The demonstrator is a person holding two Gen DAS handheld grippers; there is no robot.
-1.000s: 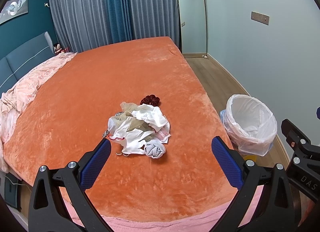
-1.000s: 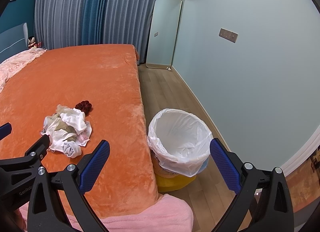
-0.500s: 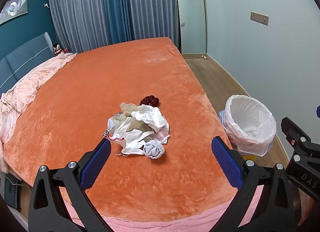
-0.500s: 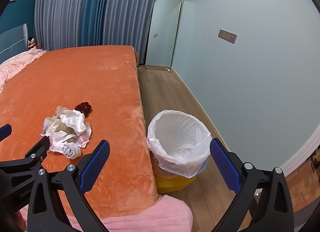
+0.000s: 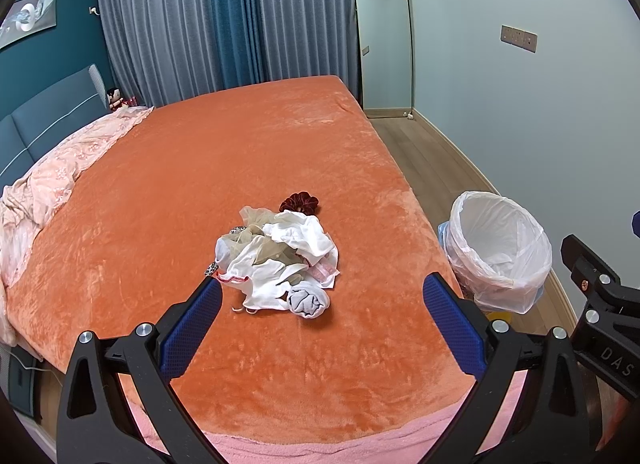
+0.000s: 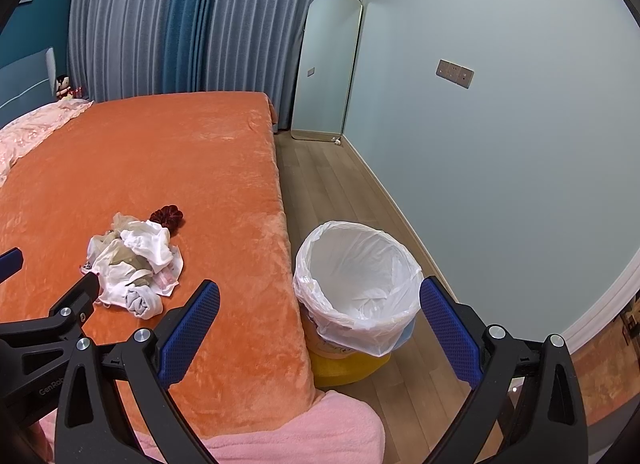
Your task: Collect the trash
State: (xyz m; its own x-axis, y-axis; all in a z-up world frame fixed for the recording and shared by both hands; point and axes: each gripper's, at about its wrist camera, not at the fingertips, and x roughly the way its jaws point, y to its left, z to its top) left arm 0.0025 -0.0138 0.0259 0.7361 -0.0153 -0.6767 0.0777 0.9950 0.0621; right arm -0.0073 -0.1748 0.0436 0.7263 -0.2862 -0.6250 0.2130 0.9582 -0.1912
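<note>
A pile of crumpled white and beige trash lies on the orange bed, with a dark red scrunchie touching its far side. The pile also shows in the right wrist view. A bin with a white liner stands on the floor beside the bed's right edge; it also shows in the left wrist view. My left gripper is open and empty, above the bed just short of the pile. My right gripper is open and empty, above the bed edge and bin.
A pink blanket lies along the bed's near edge. A pink quilt is bunched at the headboard on the left. A mirror leans on the far wall. Wooden floor runs between bed and right wall.
Both grippers have drifted slightly; the view of the pile and bin shifted a little. Both stay open and empty.
</note>
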